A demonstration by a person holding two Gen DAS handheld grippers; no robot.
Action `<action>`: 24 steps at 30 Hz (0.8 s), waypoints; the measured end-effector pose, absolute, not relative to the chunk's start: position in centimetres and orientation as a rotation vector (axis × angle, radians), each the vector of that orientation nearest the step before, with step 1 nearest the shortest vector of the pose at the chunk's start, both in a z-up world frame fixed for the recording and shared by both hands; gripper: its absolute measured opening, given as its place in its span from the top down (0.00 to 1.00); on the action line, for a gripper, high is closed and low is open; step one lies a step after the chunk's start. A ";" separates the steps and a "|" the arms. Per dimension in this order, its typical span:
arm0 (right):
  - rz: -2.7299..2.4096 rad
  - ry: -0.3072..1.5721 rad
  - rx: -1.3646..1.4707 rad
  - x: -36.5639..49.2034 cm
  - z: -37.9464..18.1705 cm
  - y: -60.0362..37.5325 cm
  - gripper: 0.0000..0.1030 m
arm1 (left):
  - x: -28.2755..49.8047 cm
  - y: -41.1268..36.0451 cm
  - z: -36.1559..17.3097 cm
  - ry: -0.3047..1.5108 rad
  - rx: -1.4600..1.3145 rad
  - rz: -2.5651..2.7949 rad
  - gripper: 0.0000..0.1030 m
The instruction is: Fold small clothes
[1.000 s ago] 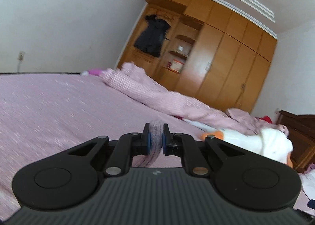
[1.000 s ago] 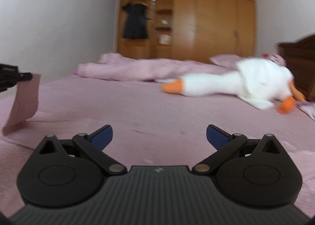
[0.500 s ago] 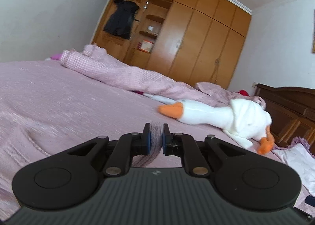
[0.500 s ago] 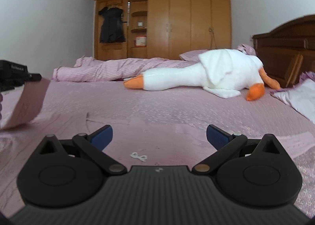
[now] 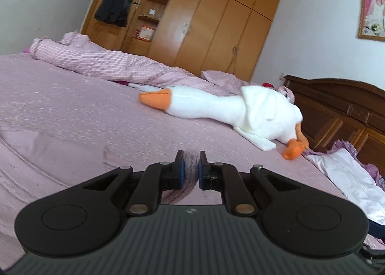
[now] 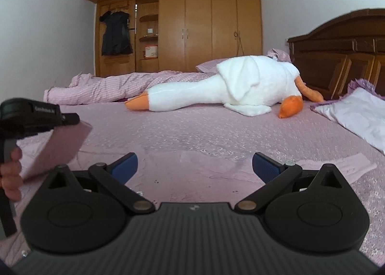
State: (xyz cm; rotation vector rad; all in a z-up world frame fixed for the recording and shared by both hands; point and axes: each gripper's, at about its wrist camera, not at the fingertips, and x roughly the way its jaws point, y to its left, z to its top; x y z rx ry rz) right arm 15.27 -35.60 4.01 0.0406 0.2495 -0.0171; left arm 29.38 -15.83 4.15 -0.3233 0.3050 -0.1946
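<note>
A small pink garment lies spread on the pink bed cover; its flat part (image 6: 216, 169) stretches in front of my right gripper. One end of the pink garment (image 5: 191, 166) is lifted and pinched in my left gripper (image 5: 191, 166), which is shut on it. From the right wrist view that lifted flap (image 6: 60, 147) hangs from the left gripper (image 6: 72, 118) at the left edge, with a hand (image 6: 10, 174) on its handle. My right gripper (image 6: 195, 164) hovers low over the garment, wide open, nothing between its blue pads.
A large white plush goose (image 6: 228, 87) with orange beak and feet lies across the bed. A rolled pink duvet (image 6: 108, 87) sits behind it. A pale pillow (image 6: 356, 116) and dark wooden headboard (image 6: 336, 58) are at the right. A wooden wardrobe (image 6: 192, 22) fills the far wall.
Both views have swung right toward the goose and headboard. The left gripper has carried the lifted flap of the garment rightward, closer to the right gripper, which stayed open.
</note>
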 end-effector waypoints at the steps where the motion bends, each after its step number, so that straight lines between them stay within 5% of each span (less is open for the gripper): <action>1: -0.022 0.252 0.046 15.4 3.9 -35.8 0.00 | 29.4 -16.3 4.1 0.307 -0.320 -0.198 0.89; 24: -0.167 0.253 0.107 17.6 3.1 -38.0 0.00 | 29.9 -22.4 0.8 0.347 -0.298 -0.301 0.89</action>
